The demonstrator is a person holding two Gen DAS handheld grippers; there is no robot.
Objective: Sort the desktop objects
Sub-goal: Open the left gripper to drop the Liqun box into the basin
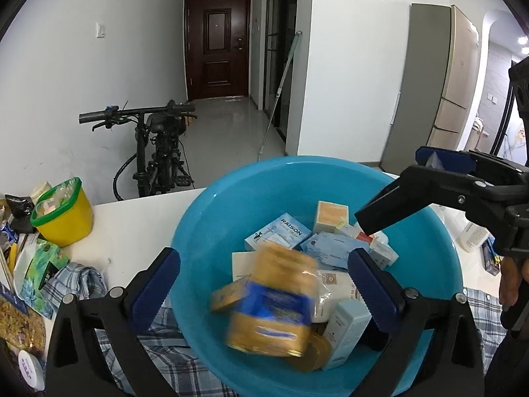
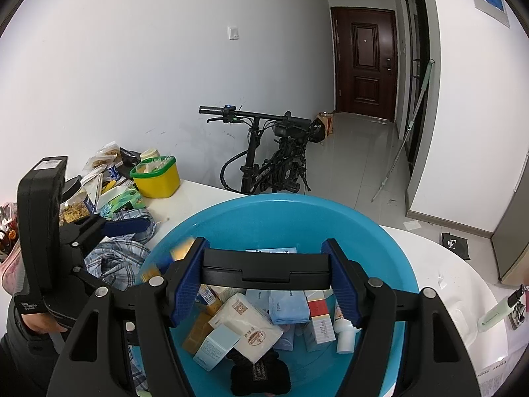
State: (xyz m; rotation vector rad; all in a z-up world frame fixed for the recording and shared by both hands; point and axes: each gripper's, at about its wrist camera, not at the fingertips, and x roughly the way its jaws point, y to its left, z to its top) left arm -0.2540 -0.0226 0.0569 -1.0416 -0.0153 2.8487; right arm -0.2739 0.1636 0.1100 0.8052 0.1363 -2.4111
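— What do you have on the left?

— My left gripper (image 1: 264, 284) sits over the blue basin (image 1: 211, 218), jaws spread wide. A gold and blue jar (image 1: 274, 301) is between them, blurred, touching neither pad, above the boxes in the basin.

— And the right?

— My right gripper (image 2: 264, 284) holds a flat black case (image 2: 266, 269) across its width, both blue pads pressed against the ends. It hangs over the same basin, above a white packet (image 2: 246, 329) and a red-and-white box (image 2: 319, 314).

— Anything outside the basin?

— A yellow tub (image 2: 157, 178) with a green rim stands on the white table (image 2: 211, 198), near a plaid cloth (image 2: 114, 259).
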